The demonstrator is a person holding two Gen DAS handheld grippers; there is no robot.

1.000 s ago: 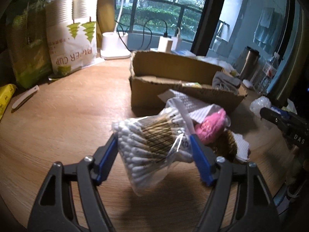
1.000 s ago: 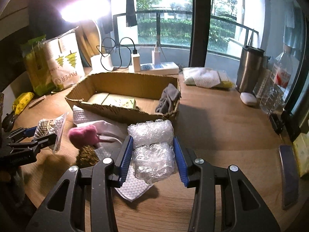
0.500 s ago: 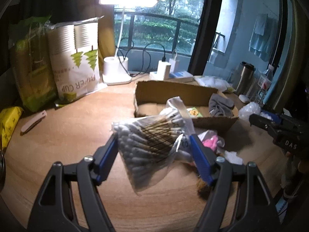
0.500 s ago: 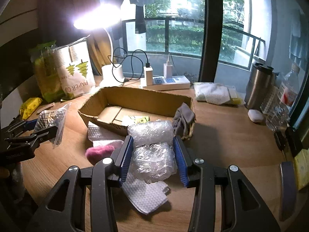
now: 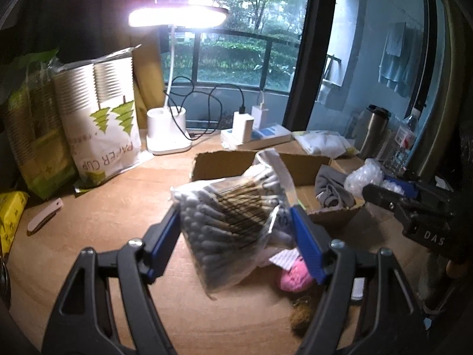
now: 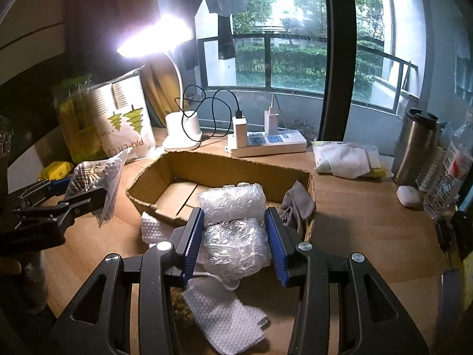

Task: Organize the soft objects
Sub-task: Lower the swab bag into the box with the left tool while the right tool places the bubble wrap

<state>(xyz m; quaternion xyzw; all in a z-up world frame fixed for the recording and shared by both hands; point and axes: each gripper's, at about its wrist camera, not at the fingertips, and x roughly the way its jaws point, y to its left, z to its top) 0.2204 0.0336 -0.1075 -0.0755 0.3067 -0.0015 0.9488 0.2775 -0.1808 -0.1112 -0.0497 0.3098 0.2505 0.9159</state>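
Both grippers were clamped: left gripper point(image 5: 236, 236) on a cotton swab bag point(image 5: 233, 222), right gripper point(image 6: 235, 236) on bubble wrap point(image 6: 236, 227), held above a wooden table point(image 5: 103, 222) by a window. Ahead, a cardboard box point(image 6: 218, 168) was seen; "PAPER CUP" was printed on a bag point(image 5: 103, 124).

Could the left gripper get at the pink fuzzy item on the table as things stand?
Probably not: the left gripper is shut on the bag of cotton swabs, so its fingers are occupied. The pink fuzzy item lies just below it on the table, otherwise unblocked.
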